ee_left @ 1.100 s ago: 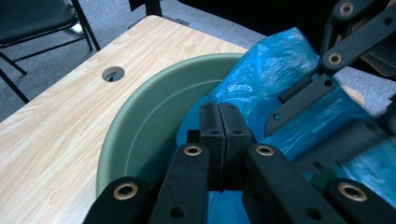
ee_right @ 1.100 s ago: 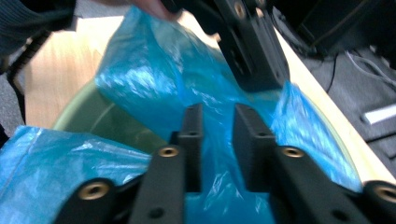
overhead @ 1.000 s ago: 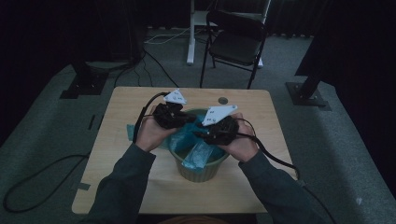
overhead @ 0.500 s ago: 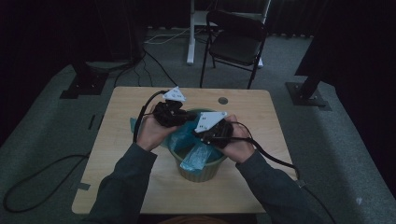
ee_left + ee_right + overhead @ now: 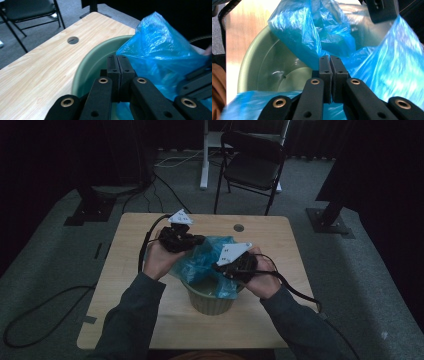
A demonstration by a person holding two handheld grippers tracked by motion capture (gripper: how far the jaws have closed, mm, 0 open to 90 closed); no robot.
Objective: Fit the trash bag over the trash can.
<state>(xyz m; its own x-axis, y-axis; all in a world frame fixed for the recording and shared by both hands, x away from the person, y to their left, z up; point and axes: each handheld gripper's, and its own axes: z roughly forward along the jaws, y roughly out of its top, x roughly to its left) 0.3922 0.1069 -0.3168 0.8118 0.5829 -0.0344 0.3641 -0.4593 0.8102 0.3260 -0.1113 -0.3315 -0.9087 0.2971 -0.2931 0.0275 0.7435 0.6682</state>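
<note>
Pinching the blue plastic bag [image 5: 372, 75] with my right gripper [image 5: 329, 62], I have just been closing its jaws, and they now meet on a fold of the film. My left gripper [image 5: 117, 61] is clamped on the bag's other edge. The bag [image 5: 200, 260] sits partly inside the green bucket [image 5: 210, 301], spread above its rim, near the middle of the bench [image 5: 125, 270].

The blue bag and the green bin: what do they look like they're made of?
Blue bag: thin plastic film, probably polyethylene; translucent, glossy, finely crinkled. Green bin: apparently moulded rigid plastic with a smooth, satin finish, a soft highlight on its inner wall and an even rim.
</note>
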